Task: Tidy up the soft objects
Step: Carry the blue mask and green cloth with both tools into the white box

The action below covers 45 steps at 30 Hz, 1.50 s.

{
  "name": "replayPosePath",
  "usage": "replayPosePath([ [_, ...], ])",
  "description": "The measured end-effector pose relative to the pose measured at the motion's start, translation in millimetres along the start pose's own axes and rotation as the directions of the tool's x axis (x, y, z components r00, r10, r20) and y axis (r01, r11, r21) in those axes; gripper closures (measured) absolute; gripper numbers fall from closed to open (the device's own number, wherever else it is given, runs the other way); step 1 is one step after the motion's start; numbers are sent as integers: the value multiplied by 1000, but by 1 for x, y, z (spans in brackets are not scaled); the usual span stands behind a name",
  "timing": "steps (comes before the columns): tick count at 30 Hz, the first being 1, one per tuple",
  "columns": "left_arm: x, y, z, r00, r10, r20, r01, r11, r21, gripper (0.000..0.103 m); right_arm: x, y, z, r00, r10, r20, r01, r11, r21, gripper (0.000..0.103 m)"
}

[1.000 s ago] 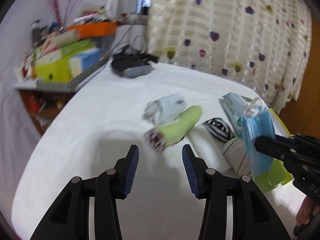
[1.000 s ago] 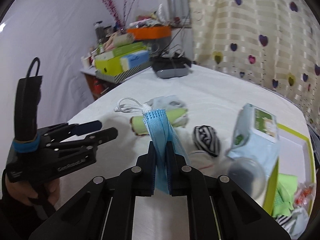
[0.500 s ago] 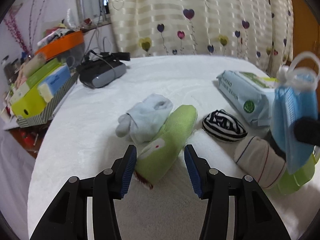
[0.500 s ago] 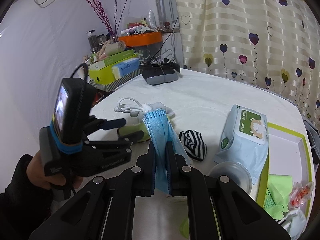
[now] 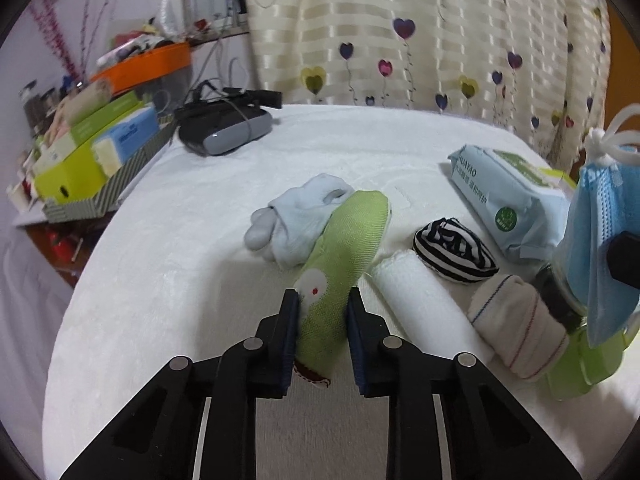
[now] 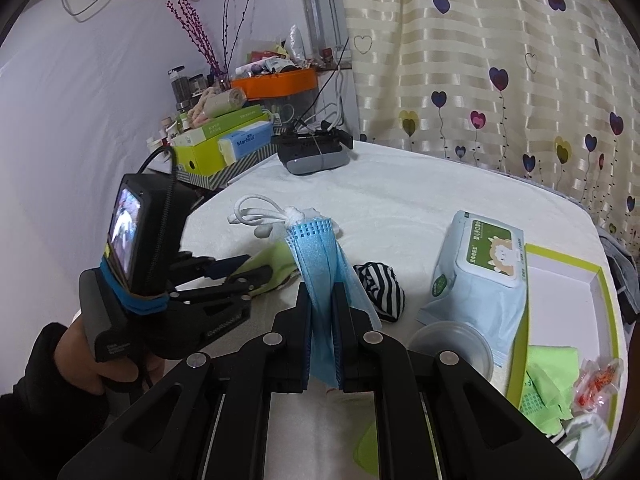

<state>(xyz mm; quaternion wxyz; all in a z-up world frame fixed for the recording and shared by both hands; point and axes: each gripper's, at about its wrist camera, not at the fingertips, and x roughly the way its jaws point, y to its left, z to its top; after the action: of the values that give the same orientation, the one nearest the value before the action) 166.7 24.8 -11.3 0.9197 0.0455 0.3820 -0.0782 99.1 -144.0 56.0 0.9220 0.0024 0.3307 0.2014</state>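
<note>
My left gripper is shut on the near end of a green sock that lies on the white bed cover. A pale blue sock lies against its far side. A white rolled cloth, a black-and-white striped sock ball and a cream rolled sock lie to the right. My right gripper is shut on a folded blue face mask and holds it above the bed; the mask also shows in the left wrist view.
A wet wipes pack and a clear lid lie by a green-edged tray holding green cloth and other items. A VR headset sits at the bed's far side. Stacked boxes stand on the left shelf.
My left gripper moved forward and closed on the green sock's near end. My right gripper held the mask nearly still.
</note>
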Motion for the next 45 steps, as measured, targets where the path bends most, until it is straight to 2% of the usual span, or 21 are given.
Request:
replayPosePath([
  [6, -35, 7, -10, 998, -9, 56, 14, 996, -92, 82, -17, 3, -4, 1000, -4, 22, 4, 1000, 2, 94],
  [11, -70, 5, -20, 992, -37, 120, 57, 985, -165, 82, -34, 4, -8, 999, -17, 45, 17, 1000, 4, 94],
  [15, -92, -2, -24, 985, -67, 157, 96, 978, -187, 82, -47, 3, -13, 998, -34, 59, 34, 999, 7, 94],
  [29, -127, -52, -19, 965, -160, 207, 185, 977, -108, 82, -84, -12, -26, 992, -85, 95, 82, 996, 31, 94],
  [45, -128, -127, -6, 949, -257, 183, 261, 965, 3, 82, -112, -54, -42, 983, -148, 111, 136, 985, 105, 94],
])
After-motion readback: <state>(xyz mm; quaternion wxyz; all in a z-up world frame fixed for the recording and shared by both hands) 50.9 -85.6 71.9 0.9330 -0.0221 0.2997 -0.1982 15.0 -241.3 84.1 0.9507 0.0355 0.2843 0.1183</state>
